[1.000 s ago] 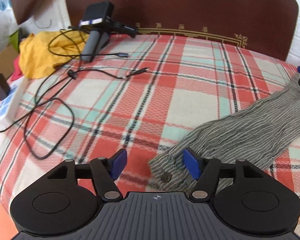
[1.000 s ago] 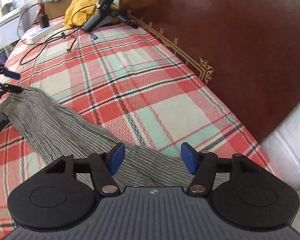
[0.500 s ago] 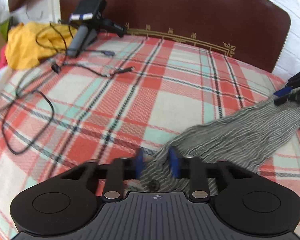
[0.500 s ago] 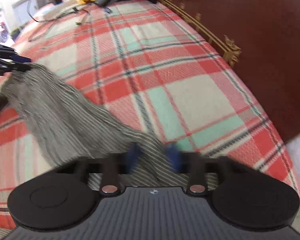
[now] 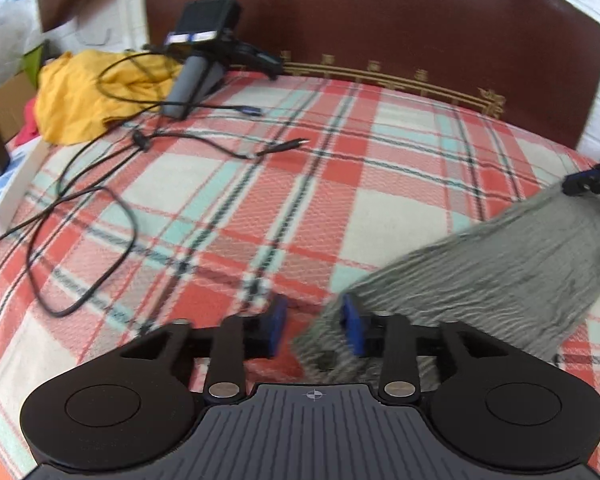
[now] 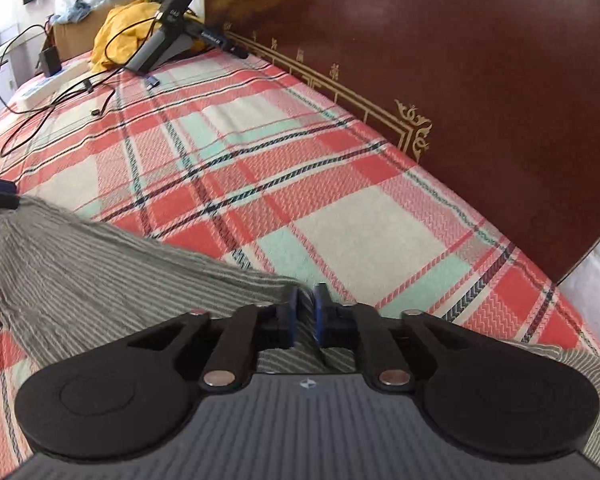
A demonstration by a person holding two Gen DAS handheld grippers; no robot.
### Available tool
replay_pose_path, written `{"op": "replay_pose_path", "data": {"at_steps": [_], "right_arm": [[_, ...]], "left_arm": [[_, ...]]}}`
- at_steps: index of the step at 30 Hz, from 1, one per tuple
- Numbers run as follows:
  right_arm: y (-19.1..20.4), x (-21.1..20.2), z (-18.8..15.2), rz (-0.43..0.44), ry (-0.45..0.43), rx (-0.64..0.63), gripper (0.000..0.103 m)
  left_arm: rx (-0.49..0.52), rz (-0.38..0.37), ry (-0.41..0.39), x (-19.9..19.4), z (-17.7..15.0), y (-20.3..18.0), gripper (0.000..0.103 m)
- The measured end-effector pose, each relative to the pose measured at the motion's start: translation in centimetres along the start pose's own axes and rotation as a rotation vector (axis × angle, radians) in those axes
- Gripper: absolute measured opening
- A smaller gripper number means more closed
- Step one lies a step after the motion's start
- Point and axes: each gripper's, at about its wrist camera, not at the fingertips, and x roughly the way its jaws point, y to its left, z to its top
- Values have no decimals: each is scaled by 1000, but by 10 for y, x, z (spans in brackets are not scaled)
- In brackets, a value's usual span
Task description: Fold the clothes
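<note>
While its jaws have just been opening, the left gripper (image 5: 314, 330) stands half apart, the grey striped garment's (image 5: 500, 264) corner lying loose between them. The right gripper (image 6: 305, 314), jaws also just easing apart, shows a narrow gap with the cloth's edge in it; whether the pads press, I cannot tell. Beyond, the garment stretches across the plaid bedspread (image 6: 260, 168), with cables (image 5: 80, 240) and headboard (image 5: 380, 20) farther off.

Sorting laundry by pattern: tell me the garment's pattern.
The garment is grey with thin pale stripes; clearest in the right wrist view.
</note>
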Motion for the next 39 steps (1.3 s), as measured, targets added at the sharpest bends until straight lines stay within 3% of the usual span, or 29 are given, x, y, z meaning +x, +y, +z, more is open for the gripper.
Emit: {"op": "replay_pose_path", "data": {"at_steps": [1, 2, 3, 5, 9, 11, 15, 19, 22, 25, 26, 29, 30, 32, 33, 34, 37, 39], "right_arm": [[-2, -4, 1, 2, -13, 10, 48], [-4, -10, 3, 7, -35, 26, 53], [-7, -16, 4, 9, -56, 43, 54], [-12, -29, 6, 11, -93, 76, 54], [-13, -60, -1, 26, -112, 76, 54], [-10, -74, -8, 40, -112, 61, 54], [8, -91, -31, 79, -77, -19, 54], [29, -95, -52, 51, -42, -163, 54], [48, -91, -66, 29, 2, -306, 52], [65, -92, -78, 20, 5, -386, 52], [69, -91, -79, 18, -1, -400, 52], [75, -83, -79, 14, -11, -412, 47], [75, -80, -78, 10, -5, -408, 42], [74, -73, -75, 20, 19, -370, 19], [71, -71, -75, 28, 26, -338, 9], [69, -73, -75, 42, 22, -295, 6], [68, -77, -74, 120, 8, -213, 4], [73, -71, -77, 110, 21, -226, 5]], "left_arm": [[-20, -1, 2, -1, 0, 4, 53], [-43, -3, 4, -3, 0, 8, 67], [-62, -1, 1, -6, 0, 12, 74], [-98, 12, -7, -14, -2, 19, 78], [-144, -37, -15, -39, -9, 25, 76], [-114, -81, -5, -49, -18, 17, 76], [-83, -125, 23, -56, -36, 2, 76], [-123, -142, 37, -52, -45, -3, 76], [-111, -156, 38, -51, -48, -9, 70], [-74, -133, 39, -50, -48, -16, 55], [-66, -124, 38, -51, -49, -18, 46], [-90, -110, 36, -52, -48, -13, 30], [-99, -107, 36, -53, -48, -11, 21], [-98, -102, 33, -54, -48, -7, 15], [-96, -103, 34, -54, -48, -6, 14], [-91, -100, 34, -55, -48, -6, 14], [-69, -89, 25, -54, -48, -6, 14], [-93, -96, 23, -52, -48, -3, 15]]}}
